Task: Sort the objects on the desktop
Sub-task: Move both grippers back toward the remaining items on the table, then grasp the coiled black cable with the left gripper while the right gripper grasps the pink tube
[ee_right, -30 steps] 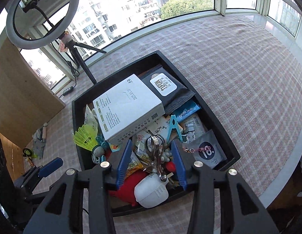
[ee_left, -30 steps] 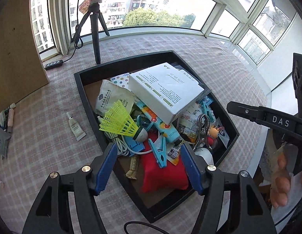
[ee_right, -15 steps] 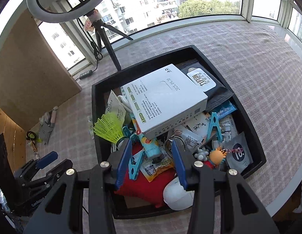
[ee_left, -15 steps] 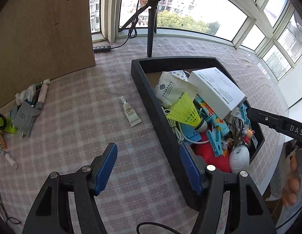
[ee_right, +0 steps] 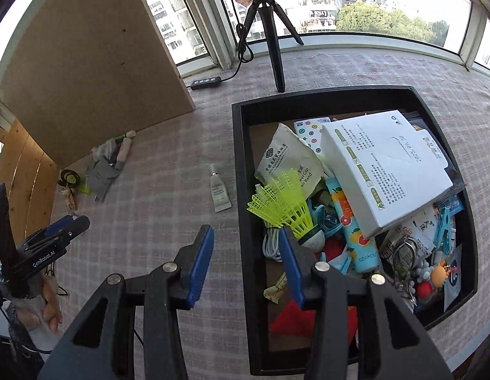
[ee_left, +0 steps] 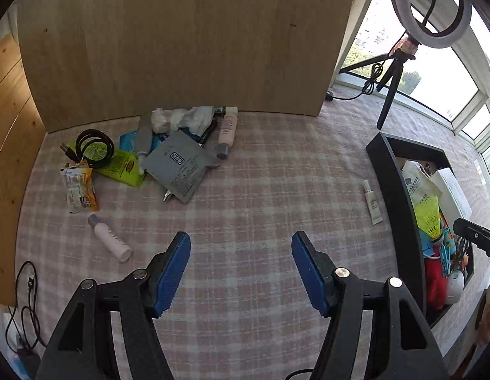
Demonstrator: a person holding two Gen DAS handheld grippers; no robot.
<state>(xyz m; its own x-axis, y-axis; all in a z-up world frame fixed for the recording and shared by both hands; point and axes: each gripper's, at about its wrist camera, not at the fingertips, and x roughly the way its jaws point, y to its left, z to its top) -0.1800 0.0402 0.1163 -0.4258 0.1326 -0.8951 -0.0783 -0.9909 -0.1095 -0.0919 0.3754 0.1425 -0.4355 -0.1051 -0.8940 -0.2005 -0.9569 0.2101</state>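
Lying alone on the pink checked tablecloth [ee_left: 260, 190], the small white squeeze tube [ee_left: 373, 204] sits just beside the left wall of the black rectangular tray [ee_right: 241, 164], well apart from the heap of pouches and bottles by the wooden board [ee_left: 181, 47]. Inside the tray a neon-yellow plastic shuttlecock [ee_right: 284, 204] rests against a large white cardboard box [ee_right: 384, 171] amid clips and keys. The left gripper [ee_left: 241, 262] hangs wide and empty over bare cloth; the right gripper [ee_right: 245, 253], half spread and empty, straddles the tray's wall. I'd judge the tube the next pick: come down along its length, clear of the wall, and close gently at mid-body.
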